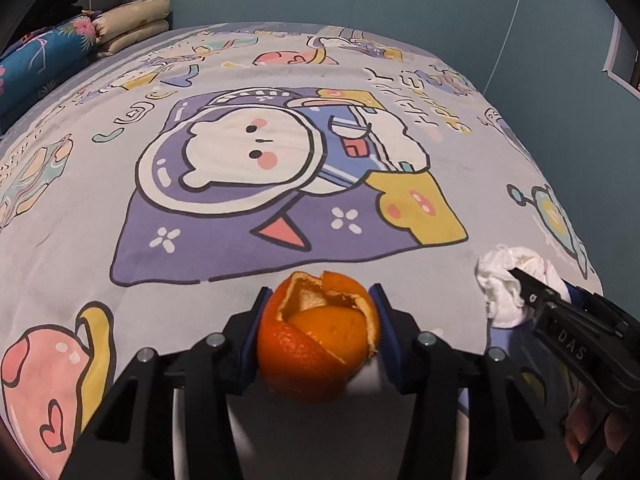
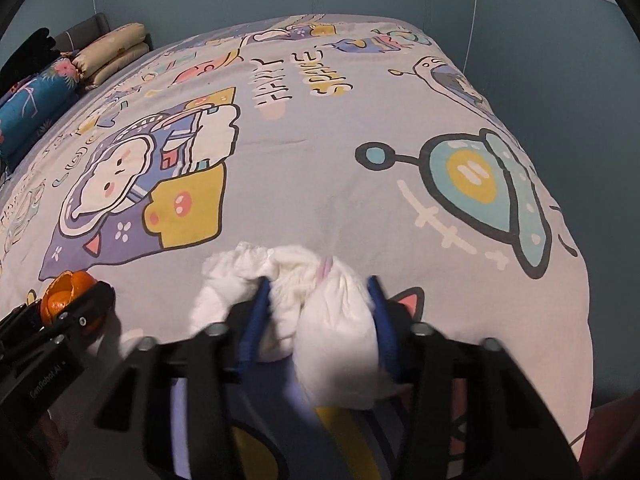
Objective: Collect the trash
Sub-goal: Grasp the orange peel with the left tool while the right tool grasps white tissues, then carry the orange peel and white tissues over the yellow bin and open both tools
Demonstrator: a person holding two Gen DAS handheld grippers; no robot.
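An orange peel (image 1: 320,336), torn open at the top, sits between the blue pads of my left gripper (image 1: 320,290), which press on both its sides near the front edge of the bed. To its right, a crumpled white wad of soft paper (image 2: 328,308) is squeezed between the pads of my right gripper (image 2: 318,280). In the left wrist view the right gripper (image 1: 536,292) reaches in from the right onto the white wad (image 1: 500,280). In the right wrist view the left gripper (image 2: 88,300) covers part of the orange peel (image 2: 64,288) at the far left.
Both pieces lie on a bed with a cartoon space-print cover (image 1: 80,220). Folded beige pillows (image 1: 132,20) and a blue flowered quilt (image 1: 40,60) are stacked at the far left corner. Teal walls close off the back and right, where the bed's edge (image 2: 576,280) drops away.
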